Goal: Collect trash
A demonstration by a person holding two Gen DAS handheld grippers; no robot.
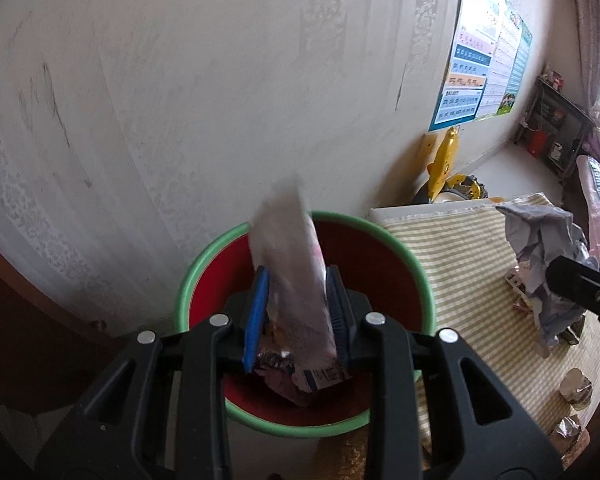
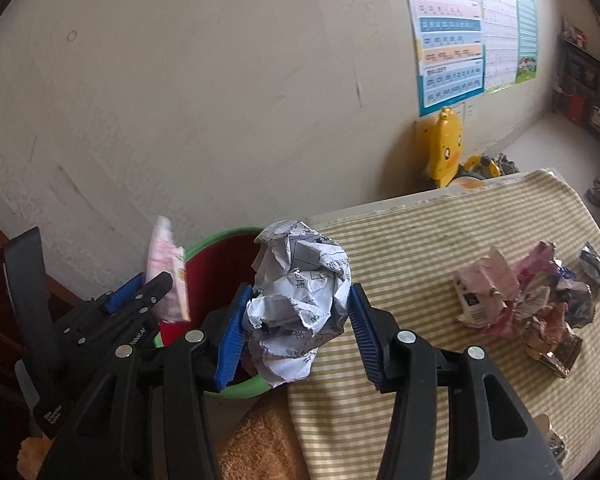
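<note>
My left gripper (image 1: 296, 280) is shut on a pink and white plastic wrapper (image 1: 288, 248) and holds it over the red bin with a green rim (image 1: 380, 252). Some trash lies in the bin's bottom (image 1: 320, 380). The right wrist view shows that gripper (image 2: 140, 284) and wrapper (image 2: 166, 272) at the bin's left side. My right gripper (image 2: 300, 300) is shut on a crumpled ball of printed white paper (image 2: 300, 296), held at the bin's right rim (image 2: 220, 238), by the table edge. The paper ball also shows in the left wrist view (image 1: 544, 256).
A table with a green-striped cloth (image 2: 440, 248) stands right of the bin. A pile of crumpled wrappers (image 2: 532, 300) lies on it. Foil scraps (image 1: 576, 392) lie nearer. A yellow duck toy (image 2: 446, 148) stands by the wall. A tan towel (image 2: 256, 440) lies below.
</note>
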